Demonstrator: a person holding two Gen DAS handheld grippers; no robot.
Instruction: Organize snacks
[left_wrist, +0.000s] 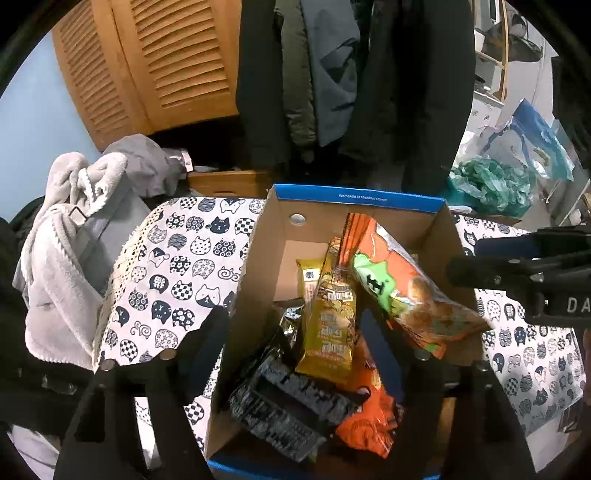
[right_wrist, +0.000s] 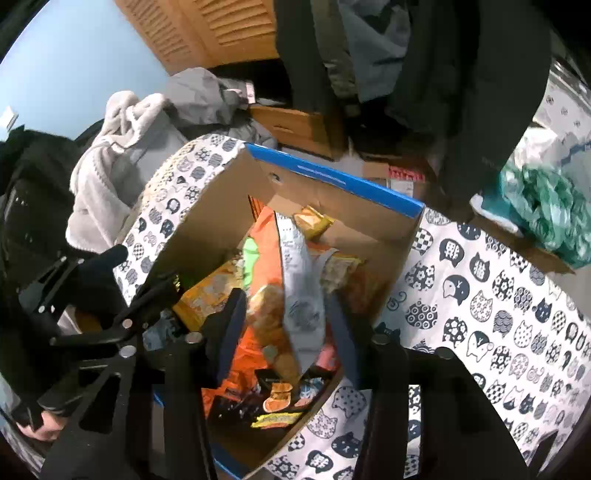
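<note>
A cardboard box (left_wrist: 354, 198) with a blue rim stands on the cat-print cloth and holds several snack bags. In the left wrist view my left gripper (left_wrist: 295, 325) is open, its fingers on either side of a gold snack pack (left_wrist: 330, 325), not touching it. A large orange chip bag (left_wrist: 410, 284) leans at the right and a black pack (left_wrist: 284, 410) lies at the front. In the right wrist view my right gripper (right_wrist: 284, 306) hovers over the box (right_wrist: 332, 177), its fingers astride the orange bag's silver seam (right_wrist: 299, 288); whether they pinch it is unclear.
The cat-print tablecloth (left_wrist: 173, 280) covers the table around the box (right_wrist: 480, 295). A grey fleece pile (left_wrist: 70, 240) lies left. Dark coats (left_wrist: 369, 92) hang behind. A green plastic bag (left_wrist: 491, 184) sits at the back right.
</note>
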